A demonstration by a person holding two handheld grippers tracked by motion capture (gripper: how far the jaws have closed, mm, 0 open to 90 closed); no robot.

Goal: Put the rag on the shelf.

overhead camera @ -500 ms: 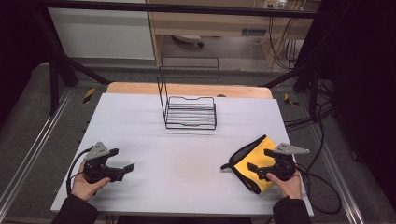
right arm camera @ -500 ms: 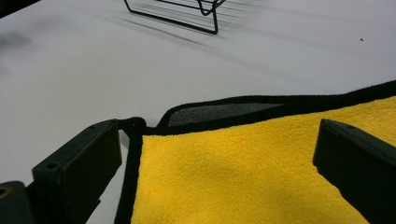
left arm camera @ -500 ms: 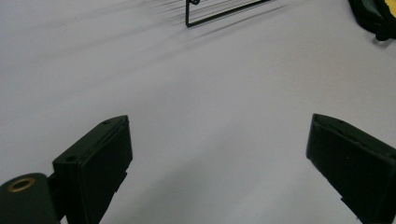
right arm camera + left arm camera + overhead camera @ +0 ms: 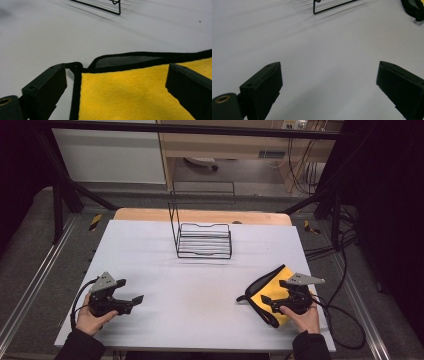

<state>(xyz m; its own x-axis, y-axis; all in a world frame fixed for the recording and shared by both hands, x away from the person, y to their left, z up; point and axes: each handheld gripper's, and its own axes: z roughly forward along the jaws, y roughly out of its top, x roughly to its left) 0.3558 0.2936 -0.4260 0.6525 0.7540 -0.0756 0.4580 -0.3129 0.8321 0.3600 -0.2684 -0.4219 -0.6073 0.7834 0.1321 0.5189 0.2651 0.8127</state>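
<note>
While right gripper (image 4: 266, 301) gapes, yellow cloth (image 4: 272, 292) beneath

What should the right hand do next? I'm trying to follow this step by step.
Probably lower the right gripper a little and close it on the near edge of the yellow cloth. Its jaws stand open over the cloth, which lies flat on the table, not yet gripped. The left gripper is open too, over bare table, away from the cloth.
</note>
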